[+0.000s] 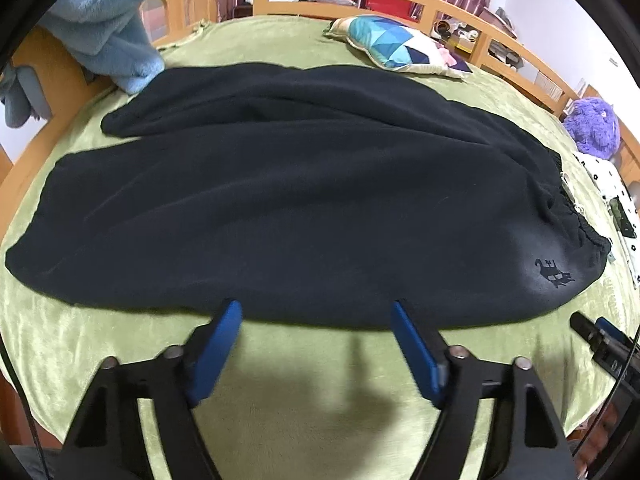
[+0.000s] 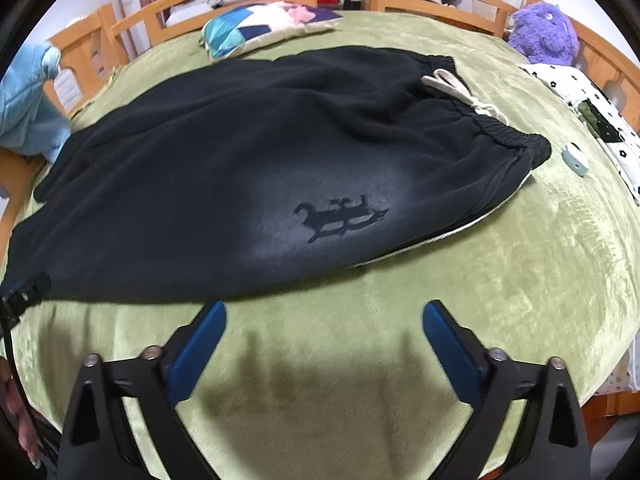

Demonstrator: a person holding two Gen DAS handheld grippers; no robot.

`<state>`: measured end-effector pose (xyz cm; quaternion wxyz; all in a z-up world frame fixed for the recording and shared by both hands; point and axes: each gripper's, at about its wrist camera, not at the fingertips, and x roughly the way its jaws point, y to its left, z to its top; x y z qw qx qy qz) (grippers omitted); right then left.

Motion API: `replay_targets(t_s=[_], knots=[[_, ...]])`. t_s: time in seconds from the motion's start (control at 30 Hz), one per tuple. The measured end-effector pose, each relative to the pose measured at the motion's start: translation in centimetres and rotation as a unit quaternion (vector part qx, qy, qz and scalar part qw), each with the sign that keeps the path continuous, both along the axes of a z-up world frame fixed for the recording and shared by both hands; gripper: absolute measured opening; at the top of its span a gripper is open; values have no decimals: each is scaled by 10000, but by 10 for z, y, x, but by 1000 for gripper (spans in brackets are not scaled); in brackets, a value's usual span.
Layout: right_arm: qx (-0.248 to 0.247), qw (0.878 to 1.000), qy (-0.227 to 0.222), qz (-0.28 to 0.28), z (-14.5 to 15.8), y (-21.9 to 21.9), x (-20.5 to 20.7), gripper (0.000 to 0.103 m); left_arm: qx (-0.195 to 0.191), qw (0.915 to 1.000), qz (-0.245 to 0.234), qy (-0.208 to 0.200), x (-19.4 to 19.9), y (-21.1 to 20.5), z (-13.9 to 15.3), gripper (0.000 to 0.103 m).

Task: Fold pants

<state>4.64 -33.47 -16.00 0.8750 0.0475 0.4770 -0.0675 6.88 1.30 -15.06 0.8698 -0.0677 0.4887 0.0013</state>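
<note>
Left wrist view: black pants (image 1: 280,200) lie spread across the green bed (image 1: 320,400), long axis left to right, waistband to the right.

Both the left gripper (image 1: 316,316) and right gripper (image 2: 324,312) hover spread wide and empty at the near edge; the right sits nearer the waistband (image 2: 500,136), the left nearer the legs.

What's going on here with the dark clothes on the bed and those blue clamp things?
A person is about to fold a pair of black pants spread on a green bedspread, using a hand-held gripper in each hand. The left gripper and the right gripper are both open and empty, poised at the near edge of the pants. The legs lie side by side, waistband to the right with its white drawstring showing. No fold is visible yet. A patterned pillow lies beyond.
</note>
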Motion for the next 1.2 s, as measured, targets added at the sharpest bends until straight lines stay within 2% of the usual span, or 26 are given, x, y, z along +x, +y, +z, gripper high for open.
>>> replay_targets(t_s=[0.1,0.17,0.27,0.4,0.53,0.57,0.63,0.73,0.83,0.9,0.93,0.97,1.0,1.03,1.07,1.1,1.17,1.2], knots=[[89,9993,-126,-326,2,-20,3,82,-147,9998,-8,-106,-6,17,1,62],[522,9971,-125,-537,1,-40,5,80,-142,9997,41,-197,-12,29,1,63],[1019,9908,-153,-878,0,-63,9,79,-309,9992,206,-115,-19,56,-7,64],[1234,9851,-204,-1184,-7,-78,15,80,-565,9970,522,-40,-25,94,-19,64],[1752,9757,-155,-1307,-27,-86,25,80,-1218,9876,983,153,-19,132,-40,65],[1877,9733,-153,-1315,-31,-89,28,80,-1484,9824,1115,197,-15,142,-46,65],[2096,9688,-177,-1309,-36,-90,34,80,-1781,9756,1268,201,-9,153,-55,67],[2074,9692,-134,-1320,-42,-87,47,80,-2016,9683,1464,199,1,160,-66,69],[2021,9705,-94,-1311,-51,-83,62,80,-2089,9636,1666,126,11,162,-69,70],[1919,9721,-142,-1345,-54,-82,72,80,-2270,9566,1826,107,16,167,-72,68],[1814,9740,-200,-1345,-54,-80,77,76,-2366,9526,1910,65,18,171,-73,68],[1706,9759,-231,-1342,-54,-79,81,61,-2425,9497,1981,44,20,173,-73,64],[1590,9782,-240,-1311,-54,-77,85,48,-2409,9488,2043,52,23,174,-74,50],[1567,9791,-253,-1268,-55,-76,89,33,-2298,9494,2139,97,25,176,-74,40],[1666,9779,-274,-1234,-56,-78,91,21,-2204,9499,2213,141,26,179,-74,22],[1814,9751,-284,-1245,-55,-79,91,16,-2224,9488,2239,141,27,182,-73,11],[1843,9754,-340,-1161,-47,-79,87,12,-2408,9468,2135,47,25,188,-65,9],[1806,9766,-379,-1109,-44,-79,82,11,-2336,9497,2085,-35,24,188,-57,9]])
